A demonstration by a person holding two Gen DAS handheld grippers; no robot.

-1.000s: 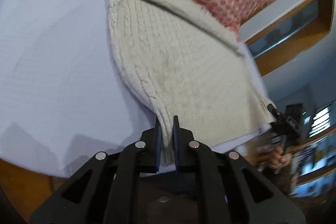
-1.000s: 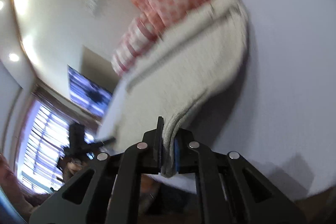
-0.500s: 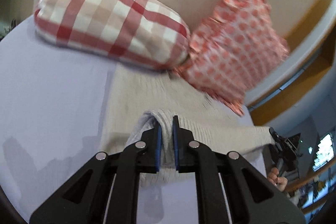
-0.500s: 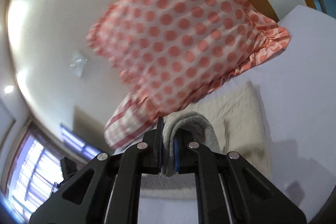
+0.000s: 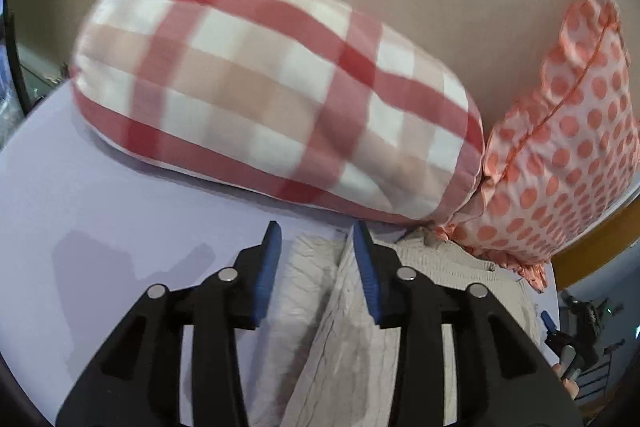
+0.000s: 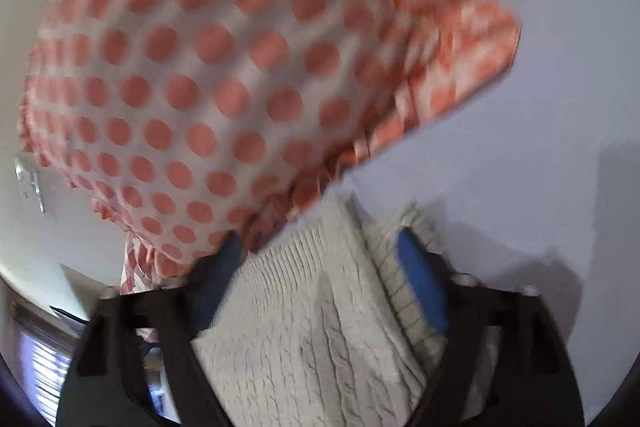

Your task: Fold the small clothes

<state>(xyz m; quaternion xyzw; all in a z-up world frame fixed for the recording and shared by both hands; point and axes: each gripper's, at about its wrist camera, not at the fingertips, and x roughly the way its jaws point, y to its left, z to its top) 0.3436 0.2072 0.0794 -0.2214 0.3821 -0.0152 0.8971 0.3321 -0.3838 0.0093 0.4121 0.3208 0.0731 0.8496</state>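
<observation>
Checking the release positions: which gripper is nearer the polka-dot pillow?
Right. The right gripper sits just under the polka-dot pillow. The left gripper is off to its side, facing the checked pillow.

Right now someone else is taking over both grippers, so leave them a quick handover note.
Left gripper: open, jaws spread over the cream cable-knit sweater, gripping nothing.
Right gripper: open too, jaws straddling the sweater.
The sweater lies on the lavender sheet, just short of the red checked pillow and the polka-dot pillow.
Done: one layer lies folded over towards the pillows, and both grips are off it.
Left: check the edges line up, then probably one more fold; blur hides the details.
</observation>
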